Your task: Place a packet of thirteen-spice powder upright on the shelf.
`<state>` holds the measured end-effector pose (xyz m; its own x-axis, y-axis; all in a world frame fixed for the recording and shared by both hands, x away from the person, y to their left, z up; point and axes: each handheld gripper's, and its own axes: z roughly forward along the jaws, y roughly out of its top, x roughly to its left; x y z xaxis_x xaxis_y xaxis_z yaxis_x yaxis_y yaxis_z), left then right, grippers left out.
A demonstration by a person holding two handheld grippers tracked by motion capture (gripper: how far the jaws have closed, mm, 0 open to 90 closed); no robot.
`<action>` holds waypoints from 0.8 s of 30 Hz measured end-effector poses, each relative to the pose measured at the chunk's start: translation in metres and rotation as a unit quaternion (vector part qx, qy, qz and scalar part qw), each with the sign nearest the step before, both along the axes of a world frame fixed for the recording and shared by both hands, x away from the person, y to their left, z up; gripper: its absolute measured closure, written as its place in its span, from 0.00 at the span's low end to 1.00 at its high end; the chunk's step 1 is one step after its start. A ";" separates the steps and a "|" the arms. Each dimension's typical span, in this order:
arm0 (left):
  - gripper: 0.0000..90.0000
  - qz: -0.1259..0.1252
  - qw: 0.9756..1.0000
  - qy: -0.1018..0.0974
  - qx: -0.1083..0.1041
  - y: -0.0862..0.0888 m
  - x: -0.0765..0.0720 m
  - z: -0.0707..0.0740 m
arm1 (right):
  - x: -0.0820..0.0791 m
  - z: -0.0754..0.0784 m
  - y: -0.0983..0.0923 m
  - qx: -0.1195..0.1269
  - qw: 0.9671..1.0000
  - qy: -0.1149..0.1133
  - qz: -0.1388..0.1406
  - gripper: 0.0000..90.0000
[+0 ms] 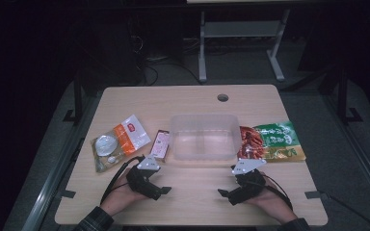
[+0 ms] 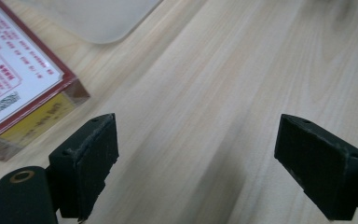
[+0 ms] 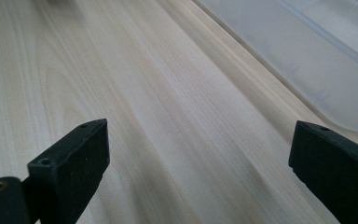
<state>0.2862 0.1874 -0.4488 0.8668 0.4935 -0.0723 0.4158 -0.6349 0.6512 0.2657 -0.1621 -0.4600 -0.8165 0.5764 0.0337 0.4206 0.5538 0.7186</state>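
Hand-held gripper [image 2: 196, 163] blocky black, agape, pale woodgrain table [image 2: 223, 84]

you face a light wooden desk [image 1: 125, 103] with a round cable hole [image 1: 222, 97] near its far edge; grey floor [image 1: 241, 67] beyond, a white-legged frame [image 1: 204, 48] behind, cables [image 1: 149, 67] beside it, surroundings in darkness.

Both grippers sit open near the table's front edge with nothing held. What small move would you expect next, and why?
Probably the left gripper swings toward the small flat packet and straddles it. Its jaws stand wide over bare wood, the packet lies just ahead beside the clear tub, and the tub is empty. The right gripper is open too.
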 end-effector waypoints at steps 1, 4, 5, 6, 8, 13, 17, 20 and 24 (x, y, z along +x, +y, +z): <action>0.14 0.003 1.000 -0.001 0.001 0.001 0.000 0.001 | 0.000 0.000 0.000 0.000 1.000 -0.001 0.002 0.06; 0.14 0.015 1.000 -0.006 -0.001 0.004 0.003 0.005 | -0.002 0.001 0.000 0.002 1.000 0.000 0.000 0.07; 0.14 0.020 1.000 -0.006 -0.005 0.005 0.003 0.006 | -0.002 0.001 0.000 0.002 1.000 0.000 0.000 0.07; 0.14 0.021 1.000 -0.010 -0.002 0.007 0.005 0.008 | -0.002 0.001 0.000 0.002 1.000 -0.001 0.000 0.07; 0.14 0.031 0.999 -0.014 0.000 0.009 0.006 0.010 | -0.002 0.001 0.000 0.004 1.000 0.000 -0.003 0.07; 0.14 0.070 0.997 -0.031 0.011 0.019 0.012 0.015 | -0.002 0.001 0.001 0.004 1.000 0.001 -0.004 0.08; 0.14 0.114 0.992 -0.049 0.016 0.024 0.019 0.017 | -0.002 0.001 0.002 0.003 1.000 0.000 -0.001 0.08; 0.14 0.143 0.988 -0.053 0.019 0.023 0.027 0.017 | -0.002 0.002 0.003 0.004 1.000 -0.003 -0.002 0.09; 0.14 0.159 0.985 -0.054 0.032 0.017 0.036 0.012 | -0.001 0.002 0.004 0.006 1.000 -0.002 -0.003 0.09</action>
<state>0.3226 0.2045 -0.4366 0.6684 0.7419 0.0525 0.5303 -0.5249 0.6658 0.2642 -0.1583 -0.4585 -0.8127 0.5816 0.0365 0.4212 0.5429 0.7265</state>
